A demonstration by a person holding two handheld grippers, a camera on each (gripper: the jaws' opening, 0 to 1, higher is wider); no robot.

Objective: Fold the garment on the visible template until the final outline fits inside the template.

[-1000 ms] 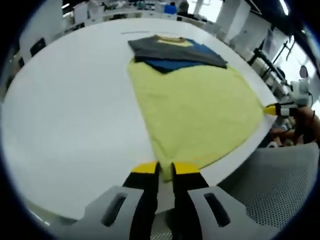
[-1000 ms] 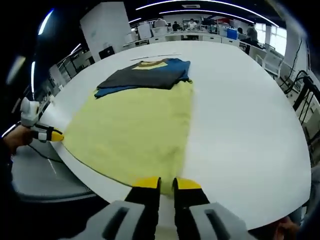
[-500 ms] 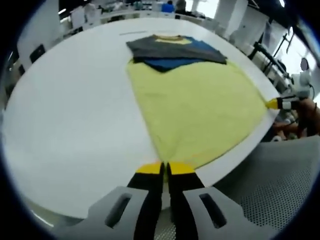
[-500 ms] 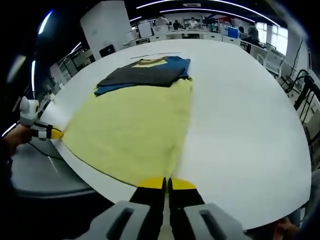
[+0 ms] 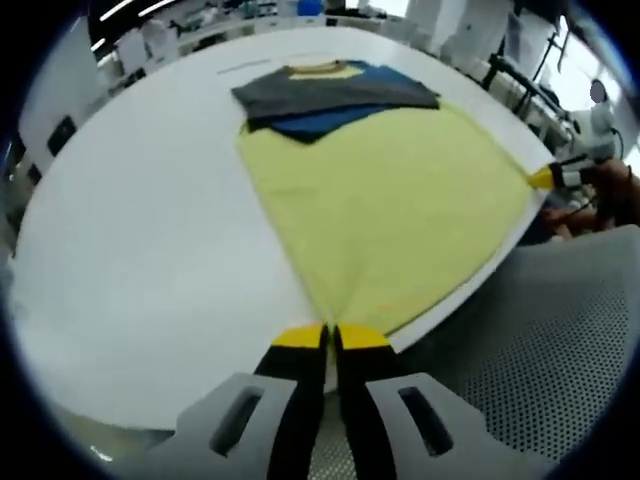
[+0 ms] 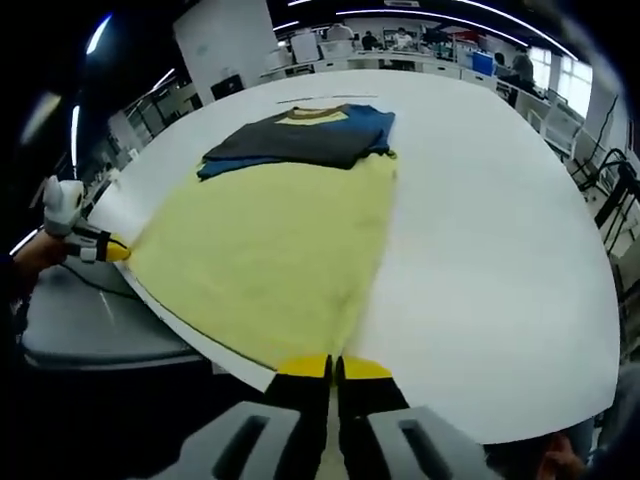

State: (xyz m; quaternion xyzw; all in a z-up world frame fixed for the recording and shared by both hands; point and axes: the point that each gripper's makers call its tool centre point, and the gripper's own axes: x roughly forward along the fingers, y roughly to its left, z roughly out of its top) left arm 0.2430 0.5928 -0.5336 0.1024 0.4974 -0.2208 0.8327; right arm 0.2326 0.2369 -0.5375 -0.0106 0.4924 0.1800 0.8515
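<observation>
Left tool (image 5: 331,338): jaws closed, pinching the near left corner of the yellow cloth (image 5: 385,205) at the near edge of the worktop (image 5: 130,220).
Right tool (image 6: 333,366): jaws closed on the cloth's near right corner; seen from the left tool's camera at the cloth's right corner (image 5: 545,178).
Cloth: spread flat on the white worktop, drawn taut between both tools, its near edge along the worktop's edge.
Garment (image 5: 330,95): folded, dark grey over blue, lying at the cloth's far end.
Chair (image 5: 540,350): grey mesh, near right, beside the worktop.
</observation>
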